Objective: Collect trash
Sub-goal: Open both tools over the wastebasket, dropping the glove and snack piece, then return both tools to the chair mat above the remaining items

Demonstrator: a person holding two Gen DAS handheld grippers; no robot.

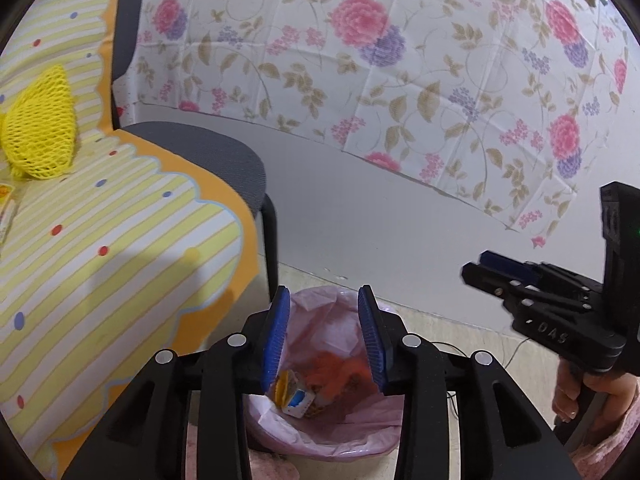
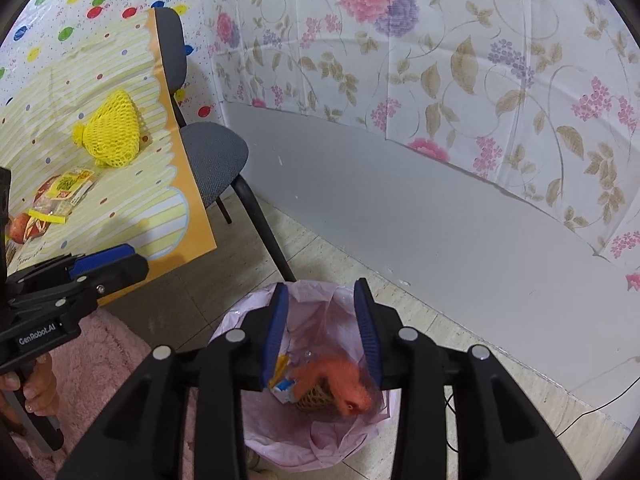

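A bin lined with a pink bag (image 1: 320, 440) (image 2: 272, 440) stands on the floor beside the table. In it lie an orange fuzzy piece (image 1: 340, 372) (image 2: 340, 376), a small carton (image 1: 298, 402) (image 2: 282, 384) and a brown waffle-patterned piece (image 2: 316, 400). My left gripper (image 1: 323, 292) (image 2: 132, 260) hangs open over the bin, its blue pads bare. Just to its right, my right gripper (image 2: 321, 286) (image 1: 476, 264) is open above the same bin, also holding nothing. On the table lie a yellow net (image 1: 40, 136) (image 2: 112, 132) and snack wrappers (image 2: 68, 188).
The table with its yellow striped cloth (image 1: 120, 248) (image 2: 120, 200) fills the left. Behind it stands a grey chair (image 1: 208, 148) (image 2: 212, 152), one leg close to the bin. A floral sheet hangs over the grey wall (image 2: 400, 208). A pink rug (image 2: 100, 360) and a cable (image 2: 580, 412) lie on the floor.
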